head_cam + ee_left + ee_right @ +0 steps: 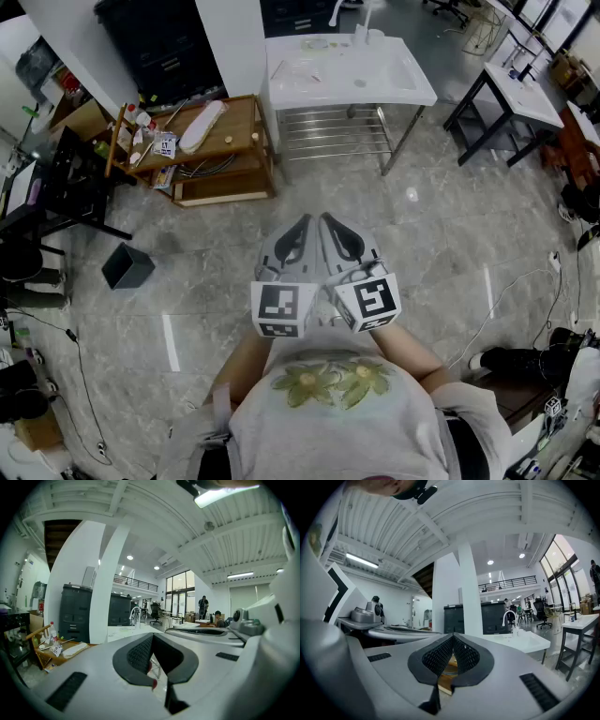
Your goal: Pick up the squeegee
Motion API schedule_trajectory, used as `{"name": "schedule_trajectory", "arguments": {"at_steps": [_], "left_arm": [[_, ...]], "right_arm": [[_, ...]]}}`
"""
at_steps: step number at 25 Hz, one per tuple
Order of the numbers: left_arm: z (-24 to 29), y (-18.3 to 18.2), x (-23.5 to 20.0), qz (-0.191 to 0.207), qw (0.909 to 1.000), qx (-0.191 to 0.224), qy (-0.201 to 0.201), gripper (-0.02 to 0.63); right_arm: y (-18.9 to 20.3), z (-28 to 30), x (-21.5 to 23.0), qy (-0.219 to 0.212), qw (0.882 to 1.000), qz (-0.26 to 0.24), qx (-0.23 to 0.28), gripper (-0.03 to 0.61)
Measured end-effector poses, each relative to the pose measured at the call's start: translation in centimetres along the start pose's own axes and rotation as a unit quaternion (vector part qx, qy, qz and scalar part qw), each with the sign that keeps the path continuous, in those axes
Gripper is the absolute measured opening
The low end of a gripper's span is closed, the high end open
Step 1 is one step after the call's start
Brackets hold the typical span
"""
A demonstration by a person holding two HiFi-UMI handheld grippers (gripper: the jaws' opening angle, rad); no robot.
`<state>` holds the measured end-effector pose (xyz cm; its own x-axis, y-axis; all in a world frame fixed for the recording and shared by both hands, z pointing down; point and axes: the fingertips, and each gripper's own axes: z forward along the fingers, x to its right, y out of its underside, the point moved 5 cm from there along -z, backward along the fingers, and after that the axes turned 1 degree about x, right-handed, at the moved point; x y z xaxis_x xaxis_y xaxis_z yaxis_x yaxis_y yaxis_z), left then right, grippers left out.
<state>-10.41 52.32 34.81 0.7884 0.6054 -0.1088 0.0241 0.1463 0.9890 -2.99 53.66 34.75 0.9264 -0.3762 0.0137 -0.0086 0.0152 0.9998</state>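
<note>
Both grippers are held close together in front of the person's chest, well above the grey floor and pointing forward. My left gripper (300,225) is shut, its black pads meeting with nothing between them (151,638). Beside it, almost touching, my right gripper (328,222) is also shut and empty (453,637). I cannot make out a squeegee for certain in any view. A long white object (202,126) lies on the wooden cart, and small flat items (305,73) rest on the white sink table.
The white sink table (412,89) with a faucet and a wire shelf stands ahead. The wooden cart (246,141) with clutter is at its left. A black bin (127,265) sits on the floor at left. Desks (525,98) stand at right and cables trail over the floor.
</note>
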Motion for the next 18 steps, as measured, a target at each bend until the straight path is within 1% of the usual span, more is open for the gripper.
{"name": "schedule_trajectory", "arguments": {"at_steps": [4, 9, 13, 18], "left_arm": [[0.5, 0.0, -0.2, -0.001, 1.0, 0.0, 0.002, 0.009], [1.7, 0.0, 0.0, 0.006, 1.0, -0.003, 0.006, 0.009], [3.0, -0.1, -0.2, 0.007, 0.9999, -0.005, 0.008, 0.009], [4.7, -0.4, -1.0, 0.005, 0.9999, -0.009, 0.009, 0.008]], "right_arm": [[0.1, 0.5, 0.0, -0.003, 1.0, 0.003, -0.002, 0.023], [0.4, 0.9, 1.2, -0.001, 1.0, 0.014, 0.003, 0.023], [0.7, 1.7, 2.3, -0.005, 1.0, 0.021, -0.012, 0.023], [0.7, 3.5, 3.5, -0.011, 1.0, 0.012, -0.015, 0.023]]}}
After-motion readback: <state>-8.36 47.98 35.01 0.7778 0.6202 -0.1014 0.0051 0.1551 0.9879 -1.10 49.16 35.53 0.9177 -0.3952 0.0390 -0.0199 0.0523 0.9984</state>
